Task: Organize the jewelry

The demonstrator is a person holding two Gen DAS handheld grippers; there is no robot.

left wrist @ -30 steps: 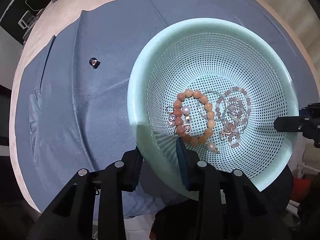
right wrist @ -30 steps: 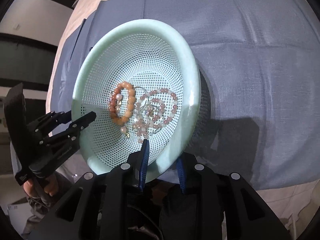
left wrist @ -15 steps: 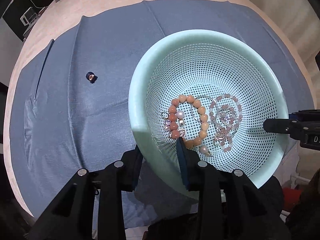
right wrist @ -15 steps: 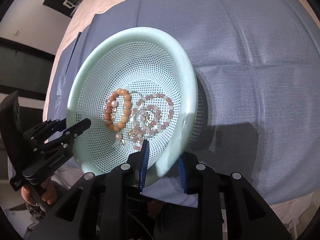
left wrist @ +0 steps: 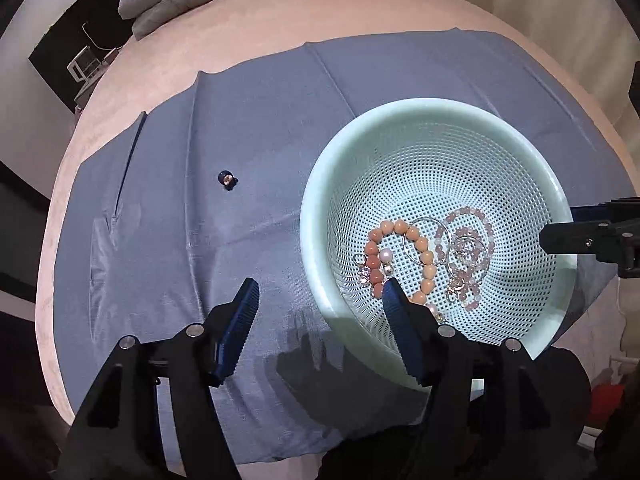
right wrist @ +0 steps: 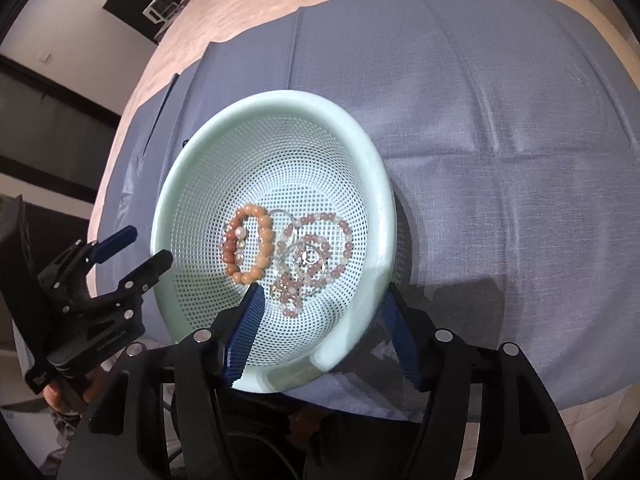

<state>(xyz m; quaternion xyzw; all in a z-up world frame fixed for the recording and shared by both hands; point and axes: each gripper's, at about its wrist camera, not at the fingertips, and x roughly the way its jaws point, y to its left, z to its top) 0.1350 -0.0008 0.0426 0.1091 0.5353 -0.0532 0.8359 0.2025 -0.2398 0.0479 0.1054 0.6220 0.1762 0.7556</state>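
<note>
A pale green mesh basket (left wrist: 436, 128) sits on a blue cloth (left wrist: 248, 152) spread over a pinkish padded surface (left wrist: 280, 16), and the jewelry lies heaped in its bottom. In the left wrist view the basket fills the right half of the picture, and its near rim sits between the spread jaws of the left gripper (left wrist: 320, 300): one blue pad hangs over bare cloth outside the basket, the other reaches over the rim above the beads, and neither clamps anything. The right gripper (right wrist: 322, 308) is likewise released, its jaws wide to either side of the basket's near rim, one inside, one outside; whether they touch the wall I cannot tell. Inside, an orange bead bracelet (right wrist: 248, 244) lies as a flattened loop, its long axis running away from the right camera toward the far wall. Just beside it, on the right in that view, a pink bead bracelet (right wrist: 328, 236) curls around a tangle of thin silver rings and small sparkly charms (right wrist: 300, 260). A white pearl (left wrist: 386, 256) rests within the orange loop. Well apart from the basket, a small dark piece with a pale center (left wrist: 227, 179) lies alone on the cloth.
</note>
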